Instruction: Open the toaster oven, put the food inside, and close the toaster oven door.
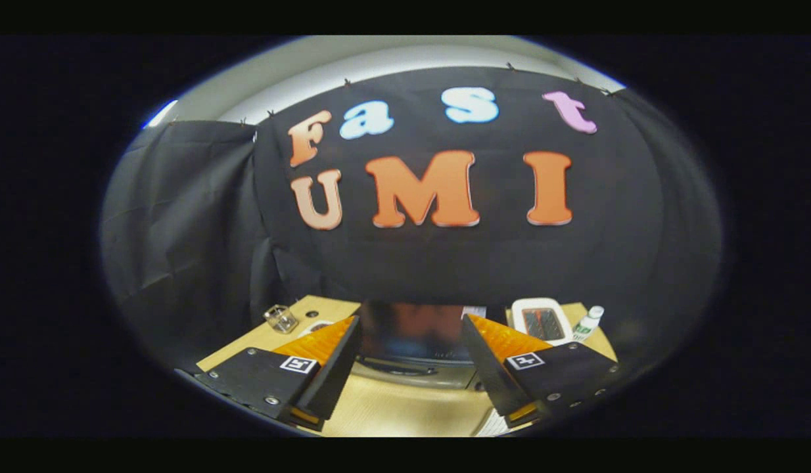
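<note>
The toaster oven [412, 335] stands on the wooden table [386, 407] just ahead of my fingers, seen from above and in front. Its dark glass door is closed and upright, and its handle [397, 366] runs along the door's near face. My gripper [411, 358] is open, with the two fingers spread wide to either side of the oven's front and nothing between them. A white dish [542, 322] holding dark and reddish food sits on the table to the right of the oven, beyond my right finger.
A small clear glass cube [280, 318] sits at the table's far left. A white round item [317, 326] lies near it, partly behind my left finger. A small white bottle with a green label [588, 323] lies right of the dish. Black cloth walls close the booth behind.
</note>
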The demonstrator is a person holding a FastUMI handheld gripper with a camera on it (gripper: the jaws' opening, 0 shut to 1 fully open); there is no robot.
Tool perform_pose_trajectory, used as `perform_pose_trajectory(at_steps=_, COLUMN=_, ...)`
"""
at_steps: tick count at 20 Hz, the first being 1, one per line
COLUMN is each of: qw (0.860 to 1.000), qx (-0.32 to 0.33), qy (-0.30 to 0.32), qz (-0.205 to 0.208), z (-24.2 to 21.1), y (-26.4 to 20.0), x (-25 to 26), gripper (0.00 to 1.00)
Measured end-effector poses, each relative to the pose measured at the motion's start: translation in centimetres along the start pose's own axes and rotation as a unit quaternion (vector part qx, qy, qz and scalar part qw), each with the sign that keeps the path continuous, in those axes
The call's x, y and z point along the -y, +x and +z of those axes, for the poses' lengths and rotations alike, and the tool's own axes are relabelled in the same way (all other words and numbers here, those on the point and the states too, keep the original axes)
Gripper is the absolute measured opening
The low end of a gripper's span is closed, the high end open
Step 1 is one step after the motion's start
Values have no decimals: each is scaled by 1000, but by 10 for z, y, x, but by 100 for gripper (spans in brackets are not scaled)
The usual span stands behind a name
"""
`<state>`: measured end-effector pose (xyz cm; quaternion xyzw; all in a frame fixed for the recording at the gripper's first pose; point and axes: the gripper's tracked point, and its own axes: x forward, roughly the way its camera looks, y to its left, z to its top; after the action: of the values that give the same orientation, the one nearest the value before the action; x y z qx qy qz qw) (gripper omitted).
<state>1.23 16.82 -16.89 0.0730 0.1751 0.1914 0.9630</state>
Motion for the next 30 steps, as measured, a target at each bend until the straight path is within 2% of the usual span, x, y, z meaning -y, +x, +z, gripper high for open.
perform_pose_trajectory(at_steps=4, qw=996, qx=87, qy=-19, qz=-13, z=77, y=-30, x=7, gripper=96)
perform_pose_trajectory(at_steps=11, qw=983, qx=168, qy=-67, qz=-15, z=151, y=-64, x=-5, gripper=97)
perform_pose_trajectory(at_steps=19, qw=971, qx=219, qy=-89, qz=-23, z=182, y=-95, x=-8, gripper=97)
perform_pose_trajectory(at_steps=22, qw=968, qx=234, qy=-91, qz=-28, z=196, y=-113, x=6, gripper=97)
perform_pose_trajectory(at_steps=30, qw=968, qx=233, qy=-93, qz=-31, z=191, y=-121, x=8, gripper=98)
